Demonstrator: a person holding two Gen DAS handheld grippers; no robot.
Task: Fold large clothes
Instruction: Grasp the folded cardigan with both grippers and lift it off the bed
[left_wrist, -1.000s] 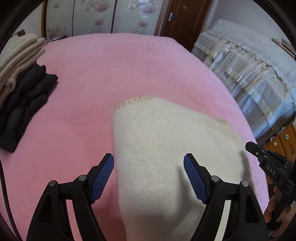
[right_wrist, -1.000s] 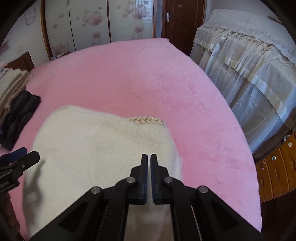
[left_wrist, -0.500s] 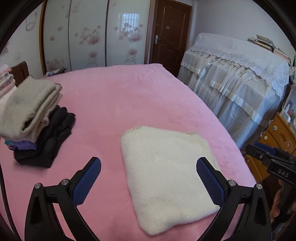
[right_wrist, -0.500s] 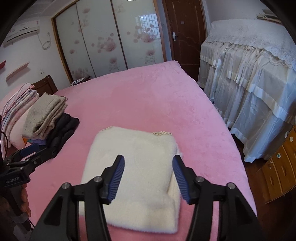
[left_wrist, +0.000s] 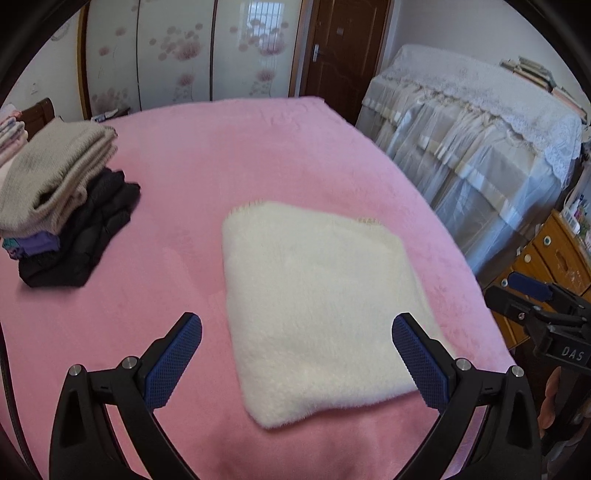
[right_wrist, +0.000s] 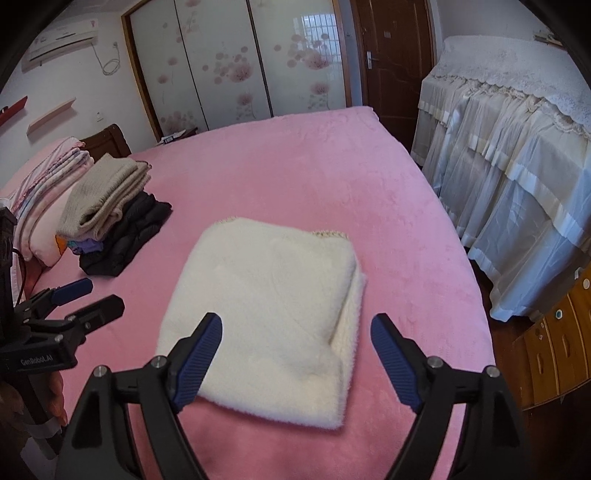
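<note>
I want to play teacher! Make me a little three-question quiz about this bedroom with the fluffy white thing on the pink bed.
1. True or false: the left gripper is clamped on the folded cream fleece garment.
2. Which item sits on top of the clothes stack? A) beige knit sweater B) black jacket C) purple garment
3. Fill in: the right gripper has its jaws ____.

Key
1. False: its jaws are apart and grip nothing; the garment lies free on the pink blanket.
2. A, the beige knit sweater.
3. Open.
</note>
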